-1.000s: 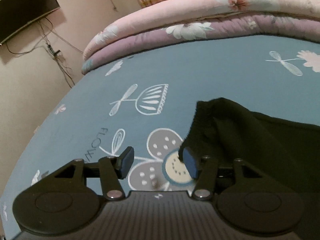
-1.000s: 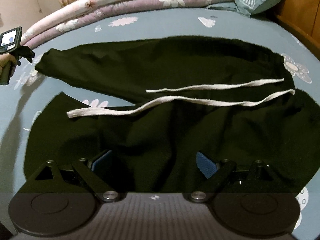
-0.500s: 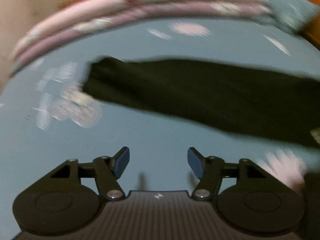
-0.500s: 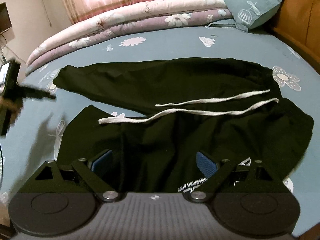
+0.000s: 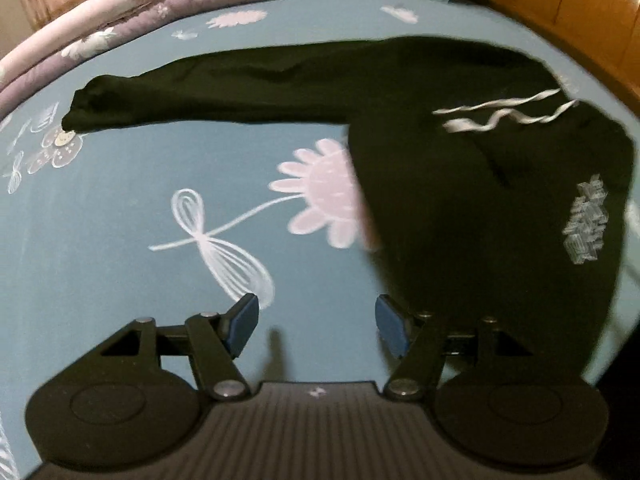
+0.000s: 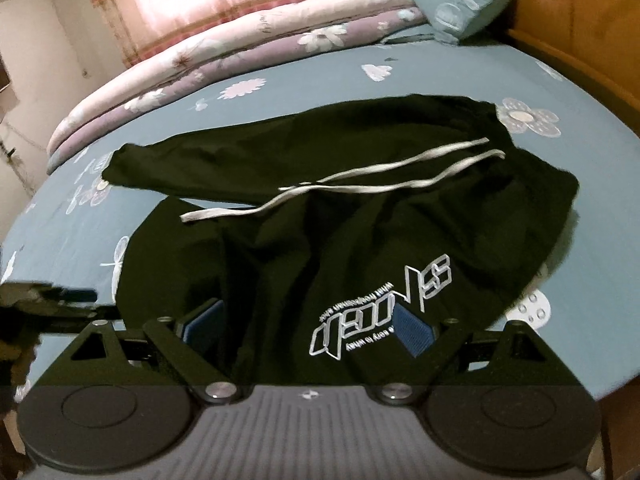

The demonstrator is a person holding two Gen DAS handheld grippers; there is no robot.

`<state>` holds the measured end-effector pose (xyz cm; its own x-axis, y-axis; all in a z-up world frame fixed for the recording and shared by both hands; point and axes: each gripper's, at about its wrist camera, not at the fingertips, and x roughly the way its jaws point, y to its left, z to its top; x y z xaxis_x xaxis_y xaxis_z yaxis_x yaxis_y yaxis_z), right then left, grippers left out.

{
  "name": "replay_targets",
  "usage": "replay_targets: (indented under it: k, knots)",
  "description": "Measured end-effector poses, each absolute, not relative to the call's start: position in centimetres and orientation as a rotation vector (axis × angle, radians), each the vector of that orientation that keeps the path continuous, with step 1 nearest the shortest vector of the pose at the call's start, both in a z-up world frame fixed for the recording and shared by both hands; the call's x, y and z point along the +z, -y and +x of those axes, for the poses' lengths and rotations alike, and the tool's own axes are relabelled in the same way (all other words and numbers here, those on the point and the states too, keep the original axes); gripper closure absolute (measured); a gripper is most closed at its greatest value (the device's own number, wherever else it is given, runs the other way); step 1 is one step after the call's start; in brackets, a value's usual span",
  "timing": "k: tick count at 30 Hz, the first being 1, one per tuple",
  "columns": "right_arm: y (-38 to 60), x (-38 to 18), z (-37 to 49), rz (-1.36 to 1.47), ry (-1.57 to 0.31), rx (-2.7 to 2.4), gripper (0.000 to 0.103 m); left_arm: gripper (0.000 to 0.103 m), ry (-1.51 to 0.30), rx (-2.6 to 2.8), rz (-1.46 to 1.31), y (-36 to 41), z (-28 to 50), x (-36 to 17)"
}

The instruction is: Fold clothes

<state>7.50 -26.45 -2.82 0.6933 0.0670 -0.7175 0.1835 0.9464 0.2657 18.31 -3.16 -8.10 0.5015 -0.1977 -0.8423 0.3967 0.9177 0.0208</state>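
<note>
Left hand-held gripper (image 5: 317, 326) opening (nothing between), one black trousers (image 6: 360, 220), two white drawstrings (image 6: 340, 190)

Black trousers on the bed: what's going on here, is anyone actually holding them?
A person with a gripper in each hand is folding black trousers spread on a blue flowered bedsheet. One leg stretches out flat; the rest lies bunched, white drawstrings across it. The left gripper hovers over bare sheet beside the cloth, its jaws opening with nothing between them. The right gripper stands open over the printed part, gripping nothing. No fold shows yet.
</note>
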Motion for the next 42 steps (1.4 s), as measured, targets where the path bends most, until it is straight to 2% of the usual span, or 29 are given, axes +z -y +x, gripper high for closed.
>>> replay_targets:
  k: [2, 7, 15, 18, 20, 22, 23, 24, 25, 28, 33, 35, 36, 40, 41, 42]
  knots:
    - [26.8, -3.2, 7.3, 0.347, -0.805, -0.069, 0.01, 0.031, -0.96, -0.359, 0.212, 3.7, 17.1, -7.5]
    - [29.1, -4.2, 6.7, 0.389, -0.791, -0.137, 0.01, 0.031, -0.913, -0.328, 0.202, 4.4, 15.0, -7.4]
    - [39.9, -6.0, 8.5, 0.534, -0.693, -0.474, 0.011, 0.031, -0.896, -0.279, 0.147, 4.7, 13.8, -7.7]
    - [43.7, -8.2, 9.7, 0.657, -0.726, -0.547, 0.016, 0.031, -0.895, -0.282, 0.125, 4.2, 13.5, -7.5]
    - [44.5, -9.3, 10.2, 0.705, -0.729, -0.521, 0.029, 0.031, -0.905, -0.278, 0.119, 3.9, 13.5, -7.7]
    - [44.9, -10.1, 10.7, 0.725, -0.736, -0.494, 0.058, 0.031, -0.912, -0.265, 0.126, 3.8, 13.6, -7.8]
    - [44.9, -10.3, 10.8, 0.723, -0.741, -0.489, 0.066, 0.031, -0.913, -0.258, 0.129, 3.8, 13.7, -7.8]
    - [44.9, -10.5, 10.8, 0.725, -0.743, -0.485, 0.081, 0.031, -0.912, -0.254, 0.128, 3.7, 13.7, -7.8]
    - [44.9, -10.7, 10.7, 0.728, -0.744, -0.481, 0.087, 0.031, -0.909, -0.252, 0.126, 3.6, 13.8, -7.7]
    - [44.9, -10.7, 9.7, 0.721, -0.736, -0.491, 0.093, 0.031, -0.902, -0.252, 0.112, 3.4, 13.9, -7.6]
    - [45.2, -11.0, 8.2, 0.727, -0.756, -0.559, 0.093, 0.031, -0.897, -0.253, 0.095, 3.3, 13.9, -7.7]
    - [45.0, -11.1, 8.4, 0.704, -0.79, -0.584, 0.083, 0.031, -0.898, -0.262, 0.085, 3.2, 13.8, -7.7]
    - [44.7, -10.8, 8.5, 0.684, -0.801, -0.605, 0.075, 0.031, -0.898, -0.261, 0.083, 3.1, 13.8, -7.7]
    - [42.1, -7.9, 8.2, 0.562, -0.775, -0.625, 0.07, 0.031, -0.899, -0.237, 0.069, 2.3, 13.8, -7.8]
    - [40.9, -7.0, 8.2, 0.516, -0.763, -0.607, 0.067, 0.03, -0.901, -0.229, 0.062, 2.0, 13.8, -7.8]
    - [39.6, -6.2, 8.3, 0.48, -0.755, -0.571, 0.058, 0.03, -0.904, -0.22, 0.055, 1.8, 13.9, -7.9]
